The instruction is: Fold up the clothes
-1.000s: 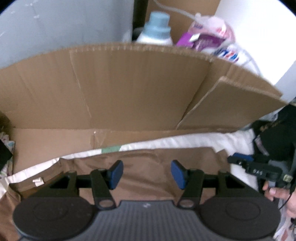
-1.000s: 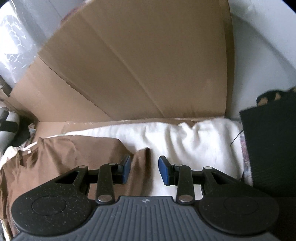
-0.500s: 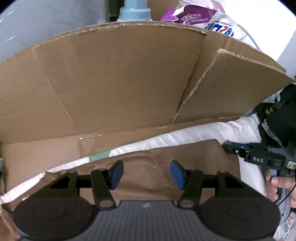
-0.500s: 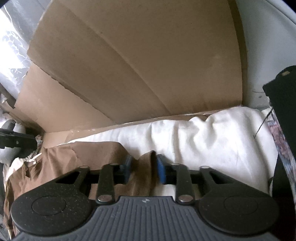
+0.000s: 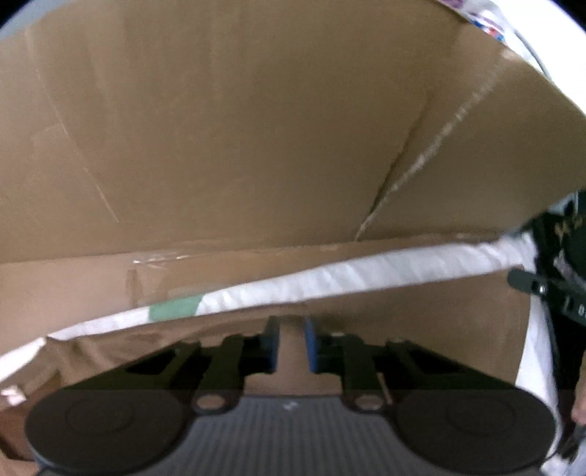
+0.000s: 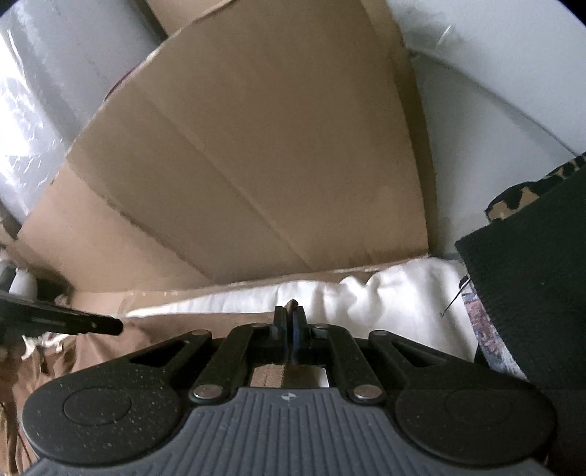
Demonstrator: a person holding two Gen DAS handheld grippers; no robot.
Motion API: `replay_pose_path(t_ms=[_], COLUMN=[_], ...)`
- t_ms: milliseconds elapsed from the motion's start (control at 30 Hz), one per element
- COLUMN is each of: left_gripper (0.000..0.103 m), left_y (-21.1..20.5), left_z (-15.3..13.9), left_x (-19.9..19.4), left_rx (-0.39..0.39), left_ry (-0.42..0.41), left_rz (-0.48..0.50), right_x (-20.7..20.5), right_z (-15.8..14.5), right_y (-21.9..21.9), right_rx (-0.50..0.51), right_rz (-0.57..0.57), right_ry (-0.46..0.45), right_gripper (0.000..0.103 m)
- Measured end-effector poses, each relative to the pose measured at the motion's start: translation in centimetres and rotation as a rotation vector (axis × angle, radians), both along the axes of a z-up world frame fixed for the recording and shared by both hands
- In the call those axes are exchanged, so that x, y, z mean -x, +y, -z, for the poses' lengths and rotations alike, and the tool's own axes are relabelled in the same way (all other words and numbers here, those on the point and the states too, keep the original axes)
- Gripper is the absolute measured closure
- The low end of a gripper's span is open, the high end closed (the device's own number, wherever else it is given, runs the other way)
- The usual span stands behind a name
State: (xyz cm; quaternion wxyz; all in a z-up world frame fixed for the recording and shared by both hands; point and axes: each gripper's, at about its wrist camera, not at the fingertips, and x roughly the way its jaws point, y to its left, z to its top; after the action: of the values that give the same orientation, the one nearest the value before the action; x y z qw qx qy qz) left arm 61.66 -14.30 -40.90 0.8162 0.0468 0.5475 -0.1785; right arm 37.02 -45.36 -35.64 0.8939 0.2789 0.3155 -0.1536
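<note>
in the left wrist view, the left gripper (image 5: 292, 342) is seen low over a brown garment (image 5: 421, 329), its jaws closing with a raised ridge of the brown cloth between the blue pads (image 5: 310, 344); whether the pads already press on it cannot be told through the blur. only this view shows a green patch (image 5: 175, 307) on the white cloth (image 5: 366, 272) that lies under the garment, a printed packet (image 5: 487, 25) above the cardboard sheet (image 5: 238, 128), and the right gripper's dark tip at the far right edge.

in the right wrist view, the right gripper (image 6: 290, 324) is seen fully closed, with a small fold of the brown garment (image 6: 146, 337) pinched between the pads so that a nub of cloth pokes out above them. only this view shows a dark knitted fabric (image 6: 531, 293) at the right with a leopard-patterned piece (image 6: 527, 194) behind it, a clear plastic sheet (image 6: 33, 110) at the left, and the left gripper's black finger (image 6: 73, 324) reaching in from the left edge.

the garment is spread flat on the white cloth (image 6: 384, 296), in front of the leaning cardboard (image 6: 274, 146). its far edge is seen running roughly straight between the two grippers, with soft wrinkles near the left corner. a small pale tag (image 5: 11, 395) is visible at its left end.
</note>
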Motion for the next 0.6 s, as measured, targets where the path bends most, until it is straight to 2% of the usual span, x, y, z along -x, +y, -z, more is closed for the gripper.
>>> replay_pose_path(t_ms=[100, 200, 400, 500, 600], left_gripper=[0.09, 0.09, 0.09, 0.091, 0.085], left_y=[-0.2, -0.2, 0.3, 0.0, -0.8], left_z=[1.1, 2.2, 3.2, 1.5, -1.8], left_x=[-0.5, -0.8, -1.1, -0.5, 1.0], left_rx=[0.003, 0.006, 0.014, -0.036, -0.014], left_ry=[0.028, 0.05, 0.041, 0.079, 0.068], left_rz=[-0.019, -0.038, -0.049, -0.093, -0.062], right_x=[-0.8, -0.9, 2.0, 3.6, 5.4], right_z=[0.0, 0.1, -1.9, -2.5, -2.5], right_y=[-0.1, -0.4, -0.6, 0.2, 1.1], right_rx=[0.047, 0.038, 0.028, 0.018, -0.002], right_rz=[-0.001, 0.013, 0.042, 0.017, -0.015], right_ry=[0.012, 0.028, -0.015, 0.0, 0.007], right_gripper=[0.102, 0.1, 0.099, 0.099, 0.096])
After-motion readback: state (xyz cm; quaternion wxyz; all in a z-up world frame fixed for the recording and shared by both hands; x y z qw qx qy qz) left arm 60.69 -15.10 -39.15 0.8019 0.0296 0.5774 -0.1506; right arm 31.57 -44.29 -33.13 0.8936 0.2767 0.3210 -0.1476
